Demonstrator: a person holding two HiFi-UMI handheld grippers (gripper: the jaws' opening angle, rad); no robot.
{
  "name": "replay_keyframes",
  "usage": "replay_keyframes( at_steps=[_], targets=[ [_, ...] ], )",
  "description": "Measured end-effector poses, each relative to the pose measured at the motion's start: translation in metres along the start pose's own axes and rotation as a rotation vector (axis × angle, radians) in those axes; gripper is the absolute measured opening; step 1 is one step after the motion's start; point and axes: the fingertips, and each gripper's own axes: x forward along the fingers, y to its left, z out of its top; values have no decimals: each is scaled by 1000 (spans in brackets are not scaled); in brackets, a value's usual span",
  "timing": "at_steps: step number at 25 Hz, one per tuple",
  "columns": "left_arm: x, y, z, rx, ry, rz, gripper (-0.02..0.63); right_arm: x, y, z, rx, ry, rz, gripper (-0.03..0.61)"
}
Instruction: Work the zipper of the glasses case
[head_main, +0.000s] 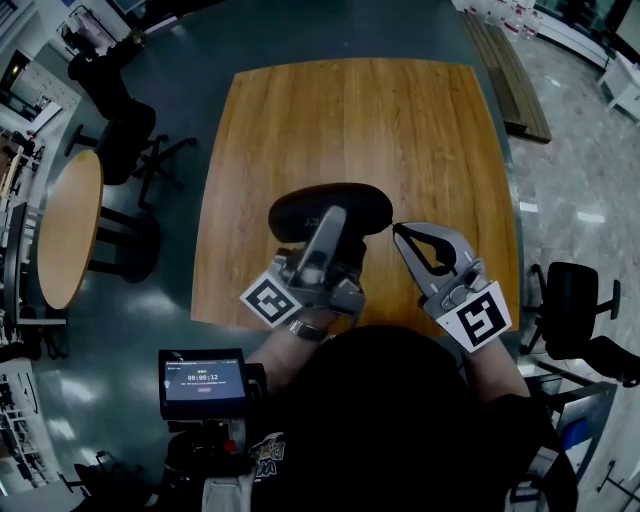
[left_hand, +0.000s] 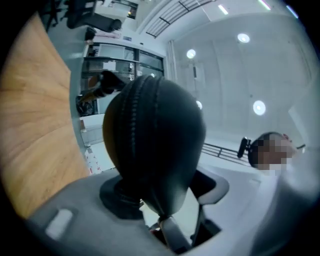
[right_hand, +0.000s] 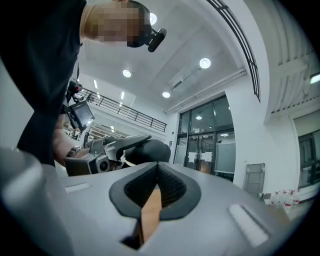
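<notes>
Glasses case in uptilted left tongs

Your left gripper covers part of the glasses case, hiding any zipper pull. Your head blocks the near edge of the table.

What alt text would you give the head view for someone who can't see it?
Seen from above, the left gripper grips a black oval glasses case over a wooden table. The right gripper, jaws shut and empty, sits by the case's right end.
</notes>
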Motion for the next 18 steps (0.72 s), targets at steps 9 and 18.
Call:
replay_keyframes(
  at_steps=[9, 18],
  targets=[
    [-8, 27, 9, -233, -157, 136, 253, 8, 33, -13, -412, 109, 63, 3],
    [-12, 30, -4, -51, -22, 188, 258, -2, 18, -25, -102, 103, 36, 136]
  ],
)
